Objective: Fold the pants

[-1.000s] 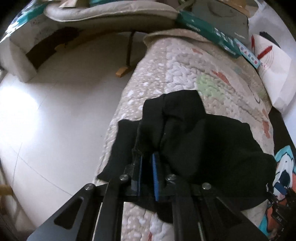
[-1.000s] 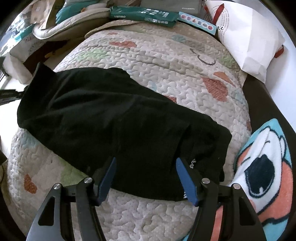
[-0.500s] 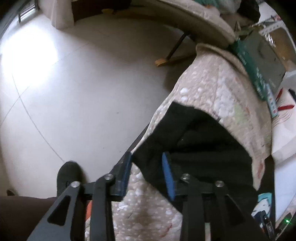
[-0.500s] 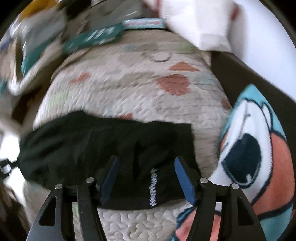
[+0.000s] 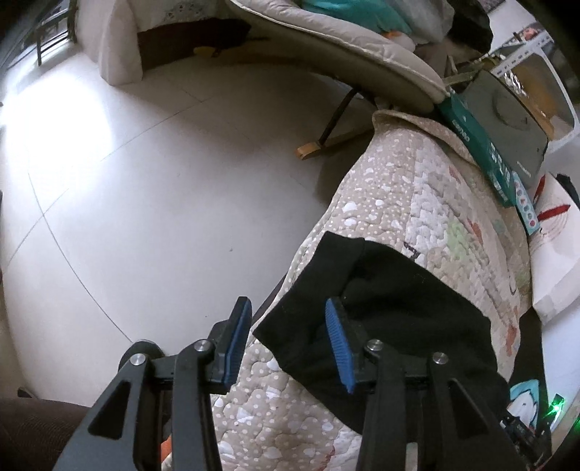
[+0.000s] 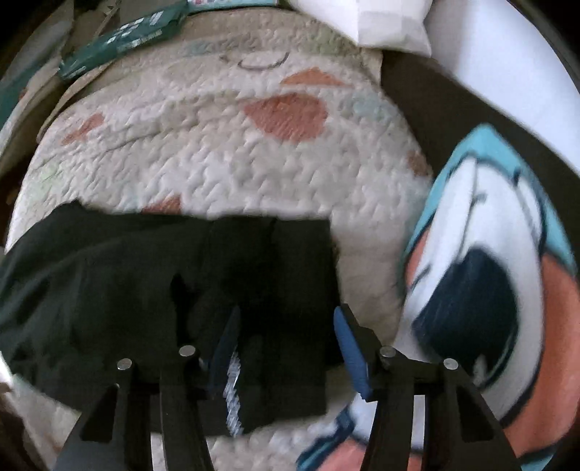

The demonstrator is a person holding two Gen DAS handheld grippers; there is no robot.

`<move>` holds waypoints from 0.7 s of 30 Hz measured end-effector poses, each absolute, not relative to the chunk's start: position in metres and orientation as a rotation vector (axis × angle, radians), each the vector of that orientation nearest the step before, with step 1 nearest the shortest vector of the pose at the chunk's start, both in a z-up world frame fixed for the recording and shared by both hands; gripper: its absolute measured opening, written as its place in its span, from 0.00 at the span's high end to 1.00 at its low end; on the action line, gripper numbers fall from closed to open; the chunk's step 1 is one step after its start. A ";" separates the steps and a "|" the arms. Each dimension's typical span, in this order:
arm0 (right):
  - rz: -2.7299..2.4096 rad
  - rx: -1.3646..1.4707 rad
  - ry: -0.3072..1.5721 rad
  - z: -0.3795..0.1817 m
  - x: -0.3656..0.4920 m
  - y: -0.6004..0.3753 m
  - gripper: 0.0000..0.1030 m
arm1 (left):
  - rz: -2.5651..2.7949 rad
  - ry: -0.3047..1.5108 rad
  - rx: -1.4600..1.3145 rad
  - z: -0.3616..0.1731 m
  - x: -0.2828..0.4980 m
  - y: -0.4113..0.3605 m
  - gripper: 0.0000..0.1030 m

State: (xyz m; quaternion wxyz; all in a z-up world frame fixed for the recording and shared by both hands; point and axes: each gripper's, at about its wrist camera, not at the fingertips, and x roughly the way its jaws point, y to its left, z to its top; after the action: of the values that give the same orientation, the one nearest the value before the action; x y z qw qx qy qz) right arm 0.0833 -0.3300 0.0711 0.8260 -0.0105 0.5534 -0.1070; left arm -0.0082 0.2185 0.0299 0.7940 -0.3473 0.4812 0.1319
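Observation:
The black pants (image 5: 391,311) lie folded into a compact band across the quilted beige cover (image 5: 427,203). In the left wrist view my left gripper (image 5: 290,340) is open, its jaws wide apart over the pants' left corner at the cover's edge, holding nothing. In the right wrist view the pants (image 6: 152,282) stretch from the left edge to the middle. My right gripper (image 6: 286,347) is open above their right end, where a white printed label shows. The view is blurred.
White tiled floor (image 5: 145,203) lies left of the sofa. A teal box (image 5: 485,155) and a white paper bag (image 6: 380,21) sit at the cover's far end. A cartoon-print blanket (image 6: 489,275) lies right of the pants. A padded beige lounger (image 5: 344,47) stands beyond.
My left gripper has let go of the pants' cloth, opened wide and drawn back to the cover's edge. My right gripper has moved toward the pants' right end, staying open.

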 end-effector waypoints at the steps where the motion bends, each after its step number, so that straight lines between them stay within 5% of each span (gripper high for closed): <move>1: -0.233 -0.007 1.173 0.070 0.088 -0.333 0.26 | 0.284 1.028 -0.753 0.030 -0.009 0.220 0.60; 4: -0.207 0.085 1.209 0.059 0.101 -0.342 0.28 | 0.291 1.012 -0.758 0.033 -0.011 0.222 0.60; 5: -0.169 0.136 1.212 0.057 0.103 -0.343 0.58 | 0.294 1.009 -0.758 0.033 -0.012 0.223 0.60; 8: -0.119 0.148 1.190 0.061 0.106 -0.336 0.82 | 0.304 1.001 -0.761 0.034 -0.011 0.225 0.60; 13: -0.215 0.081 1.173 0.073 0.109 -0.345 0.86 | 0.296 1.010 -0.755 0.032 -0.005 0.220 0.60; 16: -0.269 0.068 1.190 0.069 0.110 -0.356 0.80 | 0.286 1.002 -0.741 0.034 -0.001 0.216 0.60; 19: -0.320 0.009 1.264 0.055 0.113 -0.360 0.37 | 0.280 1.005 -0.737 0.033 0.001 0.213 0.59; 21: -0.350 0.000 1.253 0.061 0.111 -0.364 0.27 | 0.276 1.010 -0.733 0.033 0.002 0.211 0.59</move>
State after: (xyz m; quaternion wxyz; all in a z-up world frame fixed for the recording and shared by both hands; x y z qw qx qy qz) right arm 0.1109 -0.3643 0.0610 0.7957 0.0002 0.5833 -0.1630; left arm 0.0020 0.2111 0.0327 0.8027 -0.3419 0.4714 0.1290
